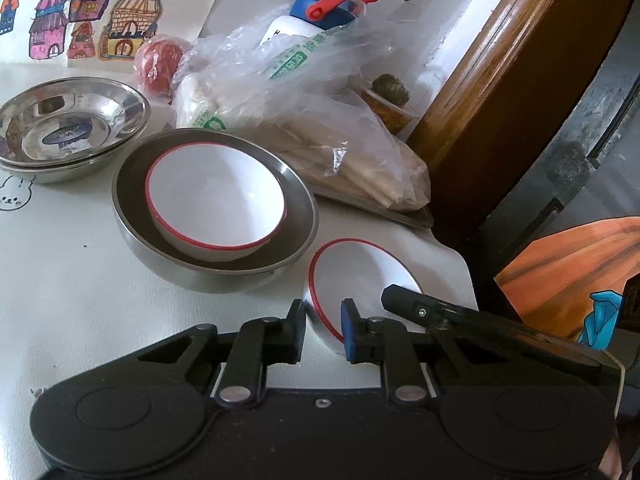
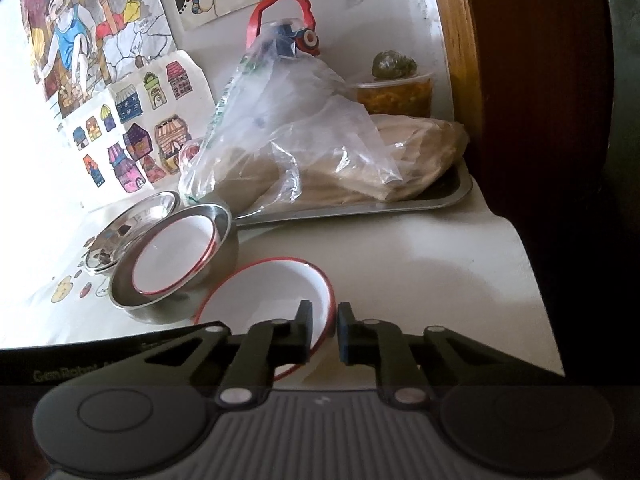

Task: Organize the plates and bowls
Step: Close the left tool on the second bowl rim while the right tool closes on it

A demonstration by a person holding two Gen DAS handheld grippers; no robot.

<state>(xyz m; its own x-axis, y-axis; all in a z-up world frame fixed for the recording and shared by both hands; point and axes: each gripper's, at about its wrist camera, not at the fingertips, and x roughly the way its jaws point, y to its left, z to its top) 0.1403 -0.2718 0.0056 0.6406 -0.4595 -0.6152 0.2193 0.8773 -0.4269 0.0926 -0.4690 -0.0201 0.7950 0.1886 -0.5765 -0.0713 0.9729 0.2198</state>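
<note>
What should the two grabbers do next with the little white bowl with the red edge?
Probably lift the loose red-rimmed white bowl gently and carry it toward the matching bowl nested in the big round steel bowl. Both the left gripper and the right gripper have their jaws closed on its rim at opposite sides, and it already sits tilted on the white table.

A small bowl (image 1: 216, 196) is nested in a larger bowl (image 1: 216, 272) on the bench (image 1: 60, 280). Stacked dishes (image 1: 72, 124) are set behind-left of it, a bagged tray (image 2: 360, 208) behind, and another bowl (image 1: 360, 280) in front-right.
</note>
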